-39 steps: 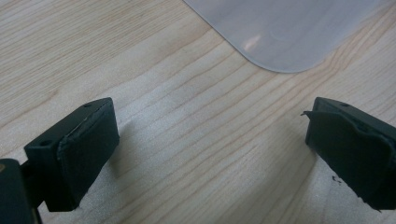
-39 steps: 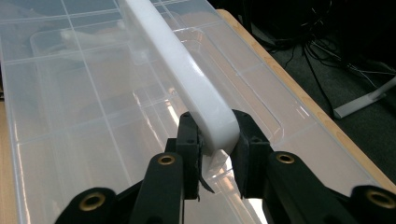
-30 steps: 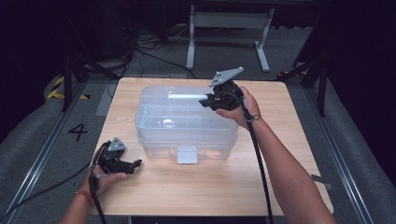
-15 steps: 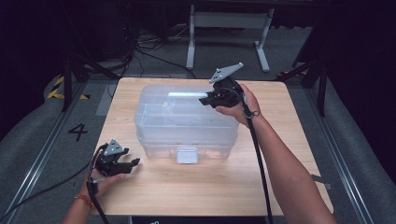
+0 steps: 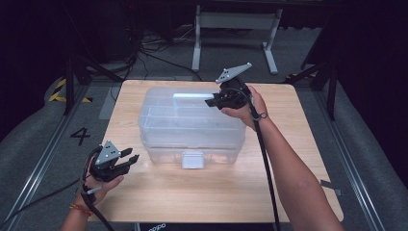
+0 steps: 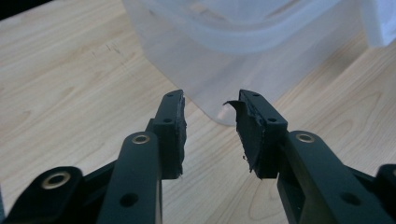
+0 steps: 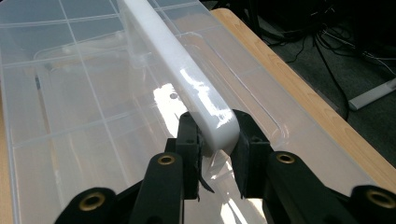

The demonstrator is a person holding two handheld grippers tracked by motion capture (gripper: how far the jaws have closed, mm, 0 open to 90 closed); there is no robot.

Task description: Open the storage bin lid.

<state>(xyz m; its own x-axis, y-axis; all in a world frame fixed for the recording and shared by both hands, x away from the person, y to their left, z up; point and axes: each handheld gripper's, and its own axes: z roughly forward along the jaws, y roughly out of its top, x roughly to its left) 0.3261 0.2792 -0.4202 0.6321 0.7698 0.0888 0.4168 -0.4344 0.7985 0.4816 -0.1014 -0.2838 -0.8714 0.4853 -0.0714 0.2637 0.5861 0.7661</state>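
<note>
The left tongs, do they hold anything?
No, the left tongs stand apart over the bare table, short of the clear box.

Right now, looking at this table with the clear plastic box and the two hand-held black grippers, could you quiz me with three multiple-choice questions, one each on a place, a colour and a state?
1. Where is the left black two-jaw gripper?
A. Above the wooden table, near the front left corner of the clear plastic storage box
B. Inside the box
C. On the floor

2. What colour is the long handle on the box lid?
A. Red
B. White
C. Black

3. What is the right black two-jaw gripper doing?
A. Hanging open over bare wood
B. Clamped on one end of the handle
C. Gripping a cable

Answers: 1 A, the high view shows it beside that corner, nothing between its jaws, which have just been closing. 2 B, the right gripper view shows it glossy white. 3 B, its pads press the handle's end from both sides.
</note>
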